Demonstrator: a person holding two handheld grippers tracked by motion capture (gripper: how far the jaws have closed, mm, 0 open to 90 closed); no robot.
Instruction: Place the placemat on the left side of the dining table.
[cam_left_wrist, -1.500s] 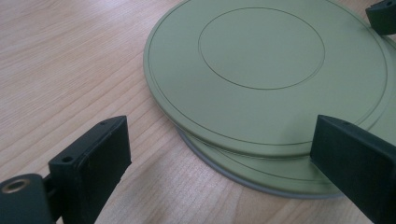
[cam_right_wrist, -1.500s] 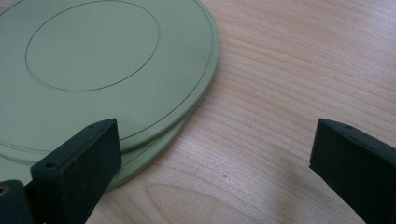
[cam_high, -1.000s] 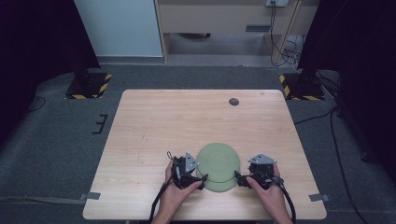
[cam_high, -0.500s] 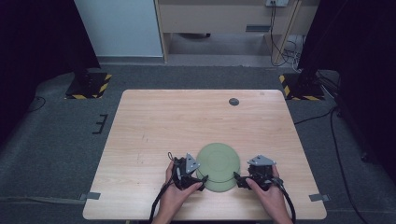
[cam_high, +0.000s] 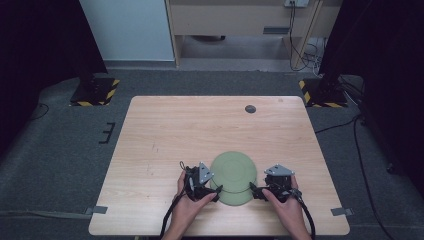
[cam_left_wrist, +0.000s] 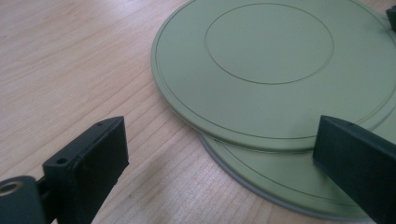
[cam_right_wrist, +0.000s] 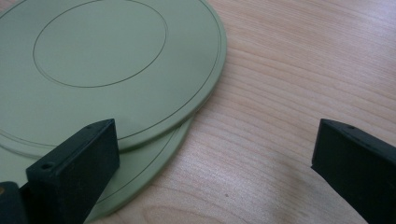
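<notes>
Two green plates are lying upside down on the wooden table (cam_high: 165, 130), stacked with an offset: the upper plate (cam_left_wrist: 271, 65) is resting on the lower plate (cam_left_wrist: 299, 182), leaving a crescent of the lower one showing on the side toward the person. The stack is sitting near the table's near edge, roughly midway between its left and right edges. The left gripper (cam_high: 214, 187) is standing just beside the stack's left rim with its jaws spread wide; in the left gripper view one jaw is hanging over the bare wood and the other over the edge of the lower plate, gripping nothing. The right gripper (cam_high: 254, 190) is standing just beside the stack's right rim, likewise spread and holding nothing; in the right gripper view one jaw is overlapping the plate edges and the other is out over the wood. Judging by this, the work on the plates is at its opening stage: both grippers are positioned at the rims, but no grasp is made, and lifting or separating the upper plate appears to be left. The plates are holding nothing, since they are facing down. A small dark round thing (cam_high: 250, 109) is lying well apart from the stack, near the table's far edge.
</notes>
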